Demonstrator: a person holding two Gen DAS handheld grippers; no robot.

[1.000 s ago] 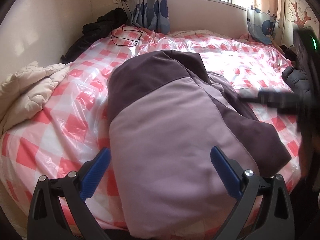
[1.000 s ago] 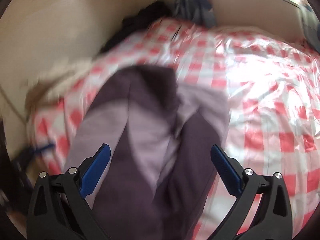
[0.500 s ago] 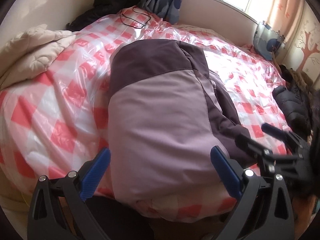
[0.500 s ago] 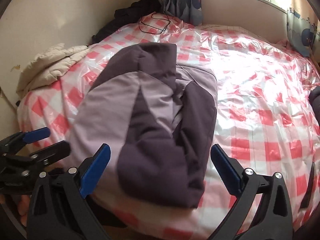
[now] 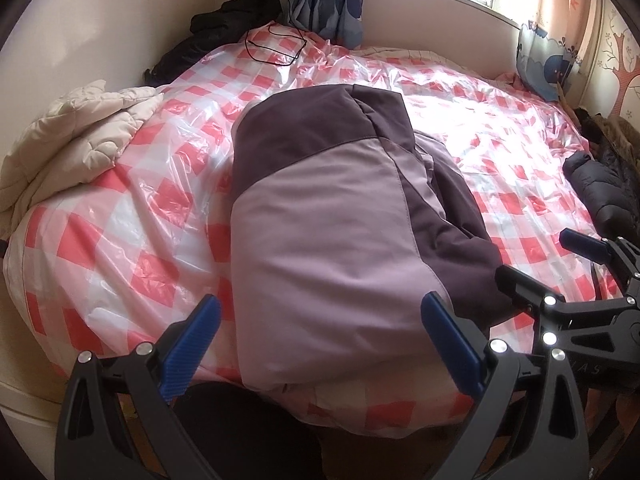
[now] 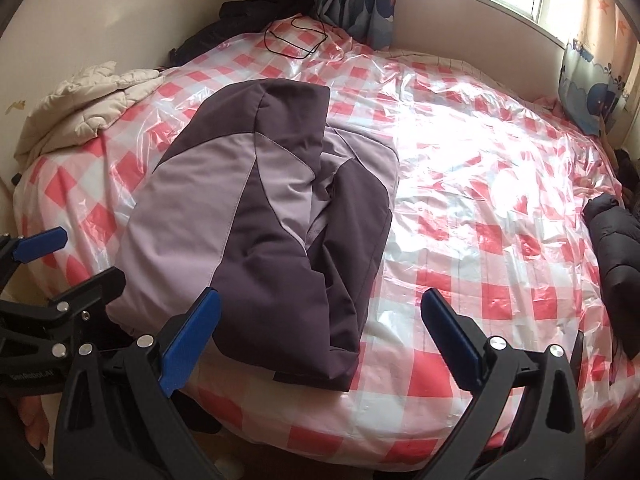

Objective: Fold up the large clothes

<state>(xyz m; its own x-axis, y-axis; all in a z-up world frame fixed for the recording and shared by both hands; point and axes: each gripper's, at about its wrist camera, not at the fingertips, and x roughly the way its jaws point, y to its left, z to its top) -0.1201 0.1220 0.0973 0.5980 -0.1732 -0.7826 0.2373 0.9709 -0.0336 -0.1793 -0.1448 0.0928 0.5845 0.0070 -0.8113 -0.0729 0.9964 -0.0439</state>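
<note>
Left hand-held gripper: jaws spread wide, nothing between them, hovering off the near edge of the bed, aimed at the jacket's lilac back panel. Right hand-held gripper: same, spread and empty, held beside the left one and over the jacket's near right corner. My read: both are backed off to check the fold, since neither touches cloth. The two-tone purple jacket lies on the left half of the bed, near hem at the edge, hood end pointing to the far wall. Sleeves are laid in over the body, dark panels meeting along the middle, so it looks narrowed lengthwise and I judge a cross fold comes next. The slick checked plastic cover may let the bundle slide. No containers in view. A cream quilted coat is heaped at the left edge, a dark puffer jacket at the right, black clothes and a cable at the far side.
</note>
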